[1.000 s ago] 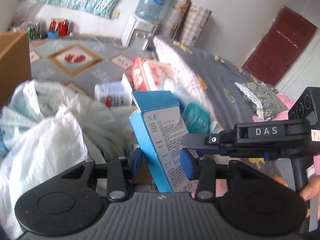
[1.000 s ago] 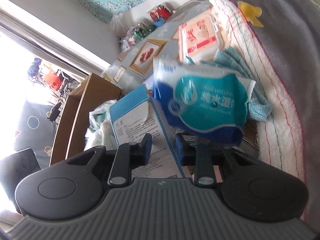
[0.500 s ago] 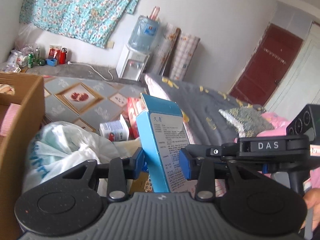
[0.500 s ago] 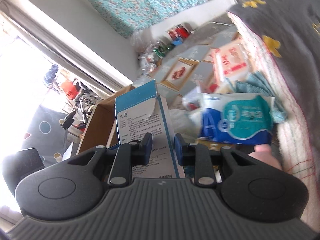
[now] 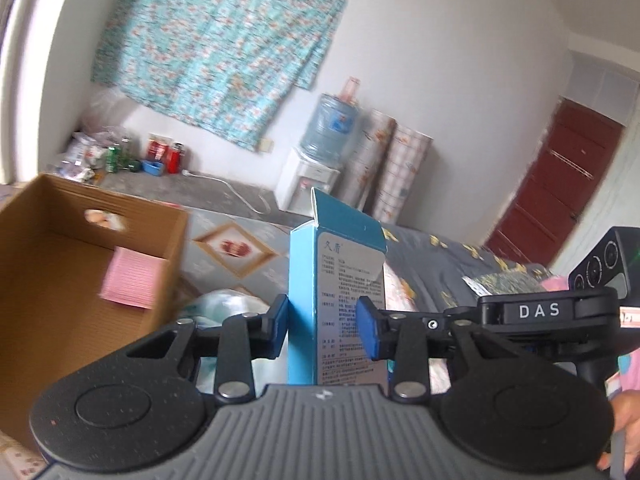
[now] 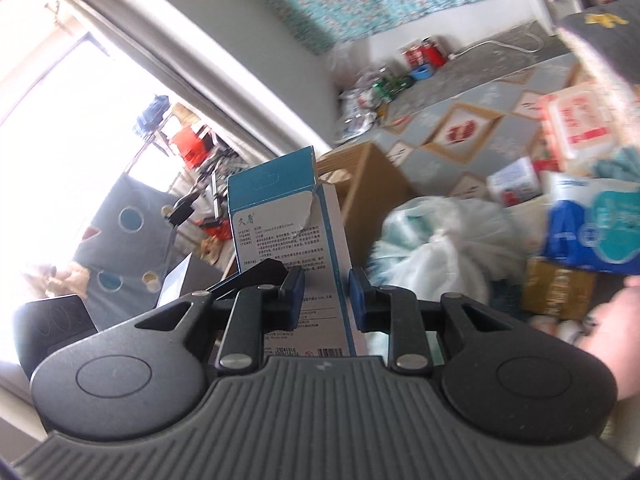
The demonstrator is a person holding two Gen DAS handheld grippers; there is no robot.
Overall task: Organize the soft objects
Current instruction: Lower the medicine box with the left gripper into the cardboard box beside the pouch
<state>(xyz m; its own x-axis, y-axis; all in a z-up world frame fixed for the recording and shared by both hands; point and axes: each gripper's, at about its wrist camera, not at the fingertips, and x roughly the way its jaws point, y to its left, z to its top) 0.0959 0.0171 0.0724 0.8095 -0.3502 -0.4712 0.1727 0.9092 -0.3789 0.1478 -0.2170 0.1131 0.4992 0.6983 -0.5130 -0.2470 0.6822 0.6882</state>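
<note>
While both grippers close on it from two sides, the blue box (image 5: 336,304) hangs in the air, above the floor clutter and beside the open cardboard carton (image 5: 80,280). The left gripper (image 5: 322,330) has its blue pads against the box's narrow blue side and its printed white face; the right gripper (image 6: 326,296) pinches the box (image 6: 288,248) across its thin edge. A two-sided hold probably keeps the light carton from twisting during transfer, or marks a handover; which, cannot tell.

Long axis: near upright in both views. The torn top flap points up, the barcode end down toward the gripper bodies.

The carton sits to the left, mouth up, a pink sheet (image 5: 132,282) on its inner wall. Likely destination, judged from the task. White plastic bags (image 6: 440,240) and a blue wipes pack (image 6: 592,236) lie below, apart from the box.
</note>
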